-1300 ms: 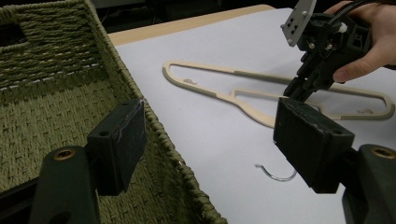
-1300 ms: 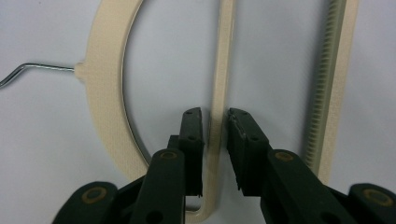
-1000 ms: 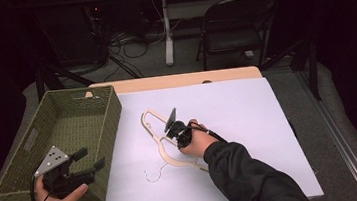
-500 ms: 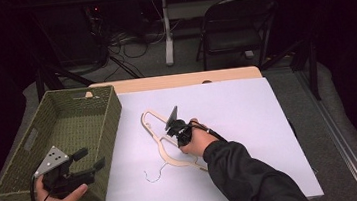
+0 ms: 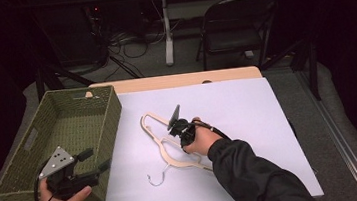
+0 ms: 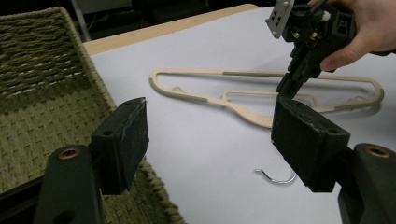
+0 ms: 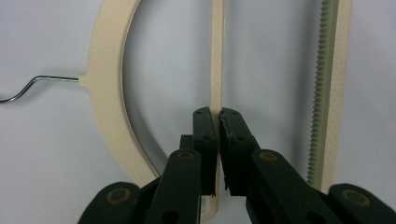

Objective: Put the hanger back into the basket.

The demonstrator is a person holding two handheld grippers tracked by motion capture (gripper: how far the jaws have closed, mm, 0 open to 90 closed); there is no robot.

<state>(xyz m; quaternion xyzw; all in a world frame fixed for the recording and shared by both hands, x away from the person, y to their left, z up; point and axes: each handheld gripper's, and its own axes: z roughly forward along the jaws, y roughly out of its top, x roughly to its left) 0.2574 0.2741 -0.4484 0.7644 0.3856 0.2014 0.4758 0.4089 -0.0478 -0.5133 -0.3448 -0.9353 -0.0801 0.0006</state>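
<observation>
White table [image 5: 249, 123], hanger [image 5: 168, 144] in right tool [image 7: 218, 116]

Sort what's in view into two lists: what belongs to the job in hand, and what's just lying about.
In the job:
- hanger, cream, flat on the table
- right gripper, shut on the hanger's thin inner bar
- left gripper, open, beside the basket

Lying about:
- woven basket
- folding chair
- floor cables

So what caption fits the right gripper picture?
Right gripper pinches the thin inner bar of a cream hanger lying flat.
</observation>
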